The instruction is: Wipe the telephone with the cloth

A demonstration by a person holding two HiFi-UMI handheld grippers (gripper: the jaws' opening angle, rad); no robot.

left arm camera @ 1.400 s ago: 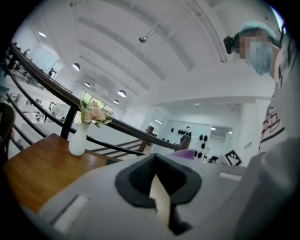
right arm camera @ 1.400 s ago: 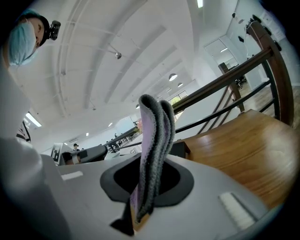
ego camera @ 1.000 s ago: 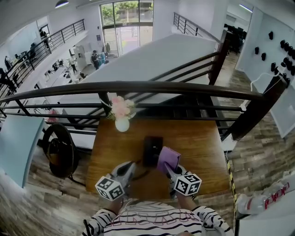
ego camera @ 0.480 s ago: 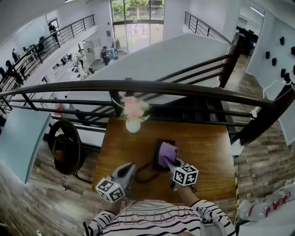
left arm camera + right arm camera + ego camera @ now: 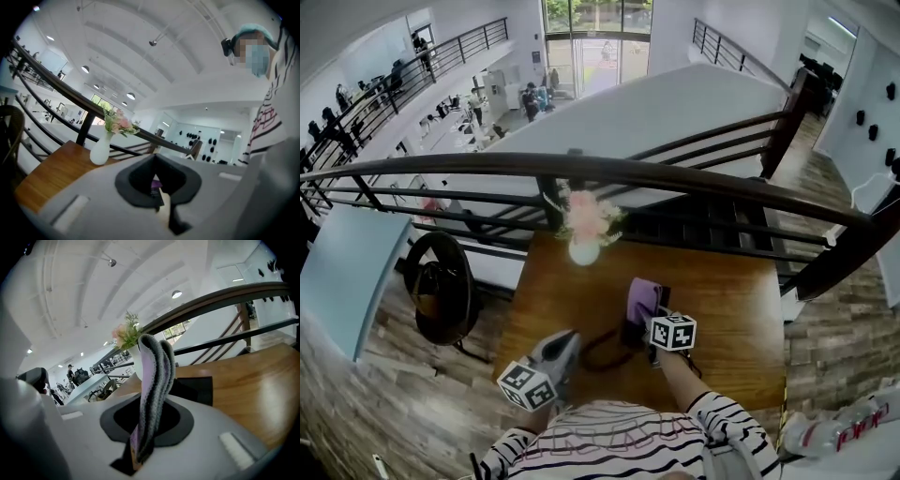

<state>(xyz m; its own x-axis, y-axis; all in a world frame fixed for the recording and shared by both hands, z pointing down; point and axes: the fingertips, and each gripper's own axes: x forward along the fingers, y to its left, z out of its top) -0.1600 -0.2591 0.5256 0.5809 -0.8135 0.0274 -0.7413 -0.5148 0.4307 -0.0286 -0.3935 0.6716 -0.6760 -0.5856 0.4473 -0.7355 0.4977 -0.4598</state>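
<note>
A black telephone (image 5: 639, 328) lies on the wooden table (image 5: 727, 309), its dark cord (image 5: 598, 354) looping toward me. A purple cloth (image 5: 642, 298) rests on the phone's far part, and my right gripper (image 5: 651, 319) is shut on it. In the right gripper view the folded cloth (image 5: 154, 385) rises from the gripper (image 5: 140, 448), with the telephone (image 5: 199, 387) just beyond. My left gripper (image 5: 565, 340) hovers over the table left of the phone, jaws together and holding nothing. Its own view (image 5: 161, 206) shows only a sliver of purple cloth (image 5: 156, 184) past the tips.
A white vase of pink flowers (image 5: 584, 230) stands at the table's far edge, just behind the phone. A dark railing (image 5: 581, 169) runs behind the table over a drop to a lower floor. A round black chair (image 5: 441, 286) sits left of the table.
My right gripper has carried the cloth forward along the phone, away from me. The left gripper has stayed about where it was. The head camera has shifted.
</note>
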